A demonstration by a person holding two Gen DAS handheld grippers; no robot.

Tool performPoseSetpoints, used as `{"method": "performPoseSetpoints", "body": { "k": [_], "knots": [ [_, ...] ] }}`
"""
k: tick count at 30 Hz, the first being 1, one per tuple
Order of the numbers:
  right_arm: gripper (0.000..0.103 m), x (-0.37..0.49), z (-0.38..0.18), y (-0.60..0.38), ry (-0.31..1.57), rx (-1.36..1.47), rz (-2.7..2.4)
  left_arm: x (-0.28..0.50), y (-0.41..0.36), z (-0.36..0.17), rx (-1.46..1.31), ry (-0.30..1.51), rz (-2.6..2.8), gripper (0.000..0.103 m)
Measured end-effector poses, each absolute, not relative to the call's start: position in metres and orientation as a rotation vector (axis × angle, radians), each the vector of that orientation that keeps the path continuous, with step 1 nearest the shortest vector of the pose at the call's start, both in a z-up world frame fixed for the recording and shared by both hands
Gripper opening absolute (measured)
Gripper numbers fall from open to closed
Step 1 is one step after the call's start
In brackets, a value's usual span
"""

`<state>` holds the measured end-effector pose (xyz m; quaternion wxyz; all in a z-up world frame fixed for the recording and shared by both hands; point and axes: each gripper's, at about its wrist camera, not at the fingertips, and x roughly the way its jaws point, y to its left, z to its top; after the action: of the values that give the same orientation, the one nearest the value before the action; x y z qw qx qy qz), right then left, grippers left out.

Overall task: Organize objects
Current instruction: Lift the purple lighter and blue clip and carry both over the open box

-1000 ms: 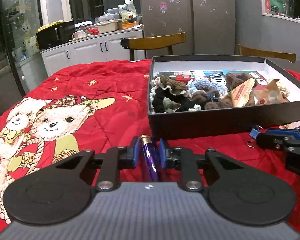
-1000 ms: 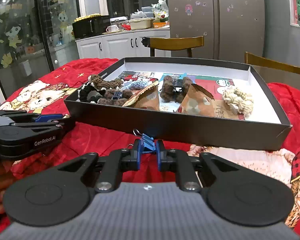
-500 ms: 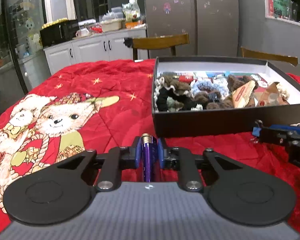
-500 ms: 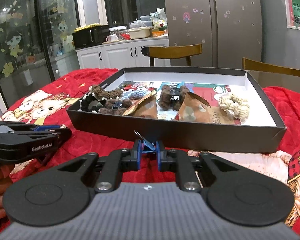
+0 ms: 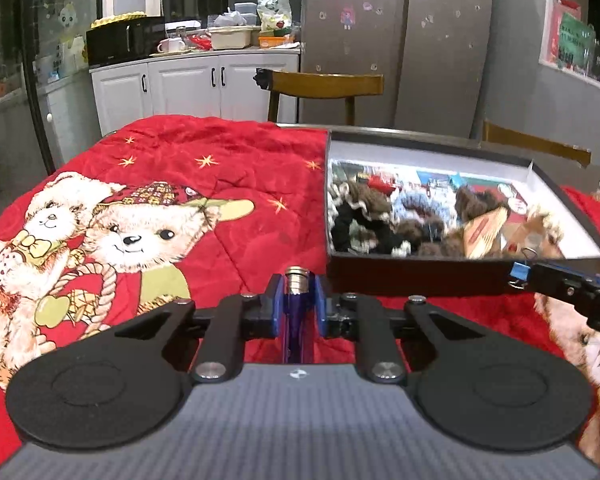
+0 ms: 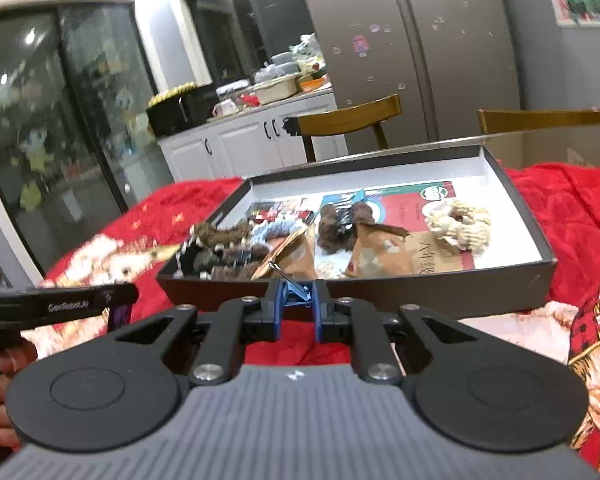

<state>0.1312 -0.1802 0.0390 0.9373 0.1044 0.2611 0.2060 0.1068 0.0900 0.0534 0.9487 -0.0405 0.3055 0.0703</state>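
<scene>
My left gripper [image 5: 297,294] is shut on a purple pen [image 5: 296,312] with a metal end, held above the red bear blanket, left of the black box [image 5: 420,280]. My right gripper [image 6: 297,300] is shut on a blue binder clip [image 6: 296,294], held just above the near wall of the black box [image 6: 380,296]. The clip [image 5: 519,271] and right gripper also show at the right of the left wrist view. The box holds knitted scrunchies [image 6: 460,226], brown paper packets [image 6: 384,252] and cards.
The red blanket [image 5: 220,168] covers the table. Wooden chairs [image 5: 324,84] stand behind it, with white cabinets [image 5: 188,84] and a fridge beyond. The left gripper [image 6: 60,306] sits at the left of the right wrist view.
Both grippers have risen with their objects. The right gripper has lifted the clip up to the box's near wall and tilted. The left gripper now looks down on the box.
</scene>
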Motion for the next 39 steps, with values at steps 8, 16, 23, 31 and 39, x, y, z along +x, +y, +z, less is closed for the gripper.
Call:
{"method": "performPoseSetpoints", "body": {
  "k": [8, 16, 23, 31, 39],
  "knots": [
    [0.017, 0.132, 0.048, -0.198, 0.513, 0.289, 0.413, 0.098, 0.099, 0.079, -0.104, 0.587, 0.149, 0.015],
    [0.017, 0.131, 0.060, -0.202, 0.489, 0.309, 0.430, 0.094, 0.093, 0.090, -0.105, 0.578, 0.146, 0.014],
    [0.017, 0.143, 0.085, -0.210, 0.495, 0.368, 0.459, 0.098, 0.080, 0.122, -0.098, 0.521, 0.123, 0.014],
    [0.017, 0.167, 0.113, -0.210, 0.504, 0.361, 0.410, 0.116, 0.062, 0.168, -0.145, 0.416, 0.062, 0.014],
    [0.017, 0.212, 0.118, -0.218, 0.577, 0.377, 0.378, 0.153, 0.049, 0.193, -0.276, 0.378, 0.017, 0.014]
  ]
}}
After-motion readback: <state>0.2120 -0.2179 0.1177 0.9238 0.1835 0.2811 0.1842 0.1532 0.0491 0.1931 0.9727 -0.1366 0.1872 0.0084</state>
